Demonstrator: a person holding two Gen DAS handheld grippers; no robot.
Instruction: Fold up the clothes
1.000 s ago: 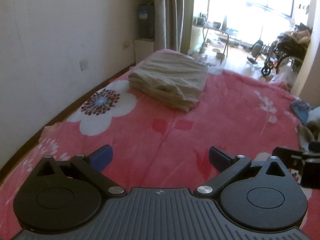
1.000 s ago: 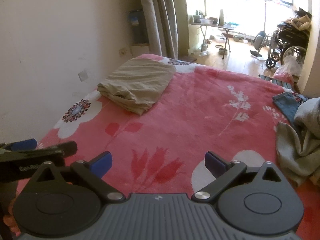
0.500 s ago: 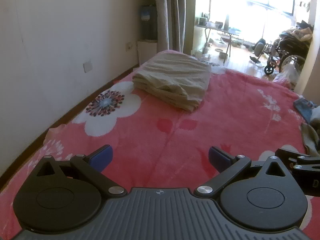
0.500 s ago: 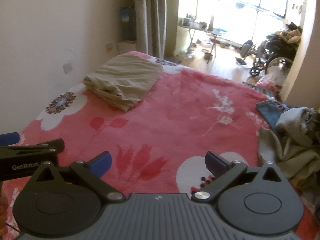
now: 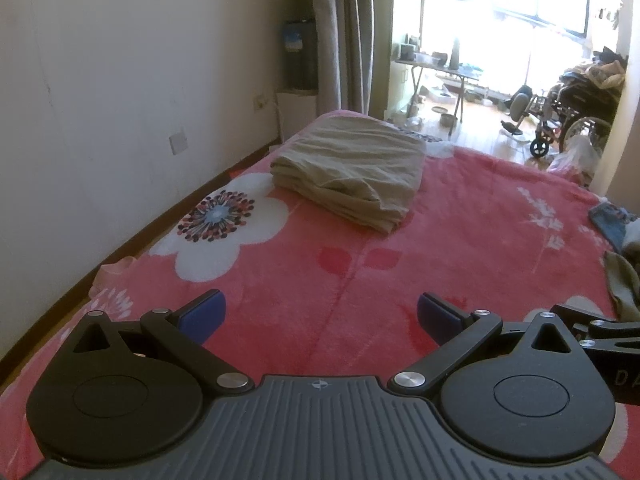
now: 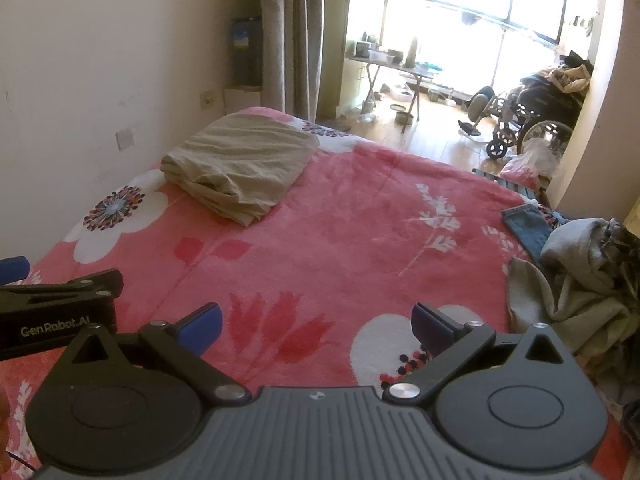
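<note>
Hovering over the blanket (image 5: 360,280), both grippers' fingers (image 5: 202,314) spread, empty.

The blanket (image 6: 360,216) is coral red, patterned with white flowers with dark dotted centres, darker red tulips and leaves, and white sprigs. The folded cloth (image 6: 240,164) on it is plain khaki. In the pile (image 6: 576,272) at the bed's right edge, one piece is blue denim, the others grey and grey-green. Each hand-held gripper (image 5: 320,316) (image 6: 316,320) is black with blue pads (image 5: 202,316). The wall (image 5: 120,80) is cream, the curtain (image 6: 292,36) grey.
</note>
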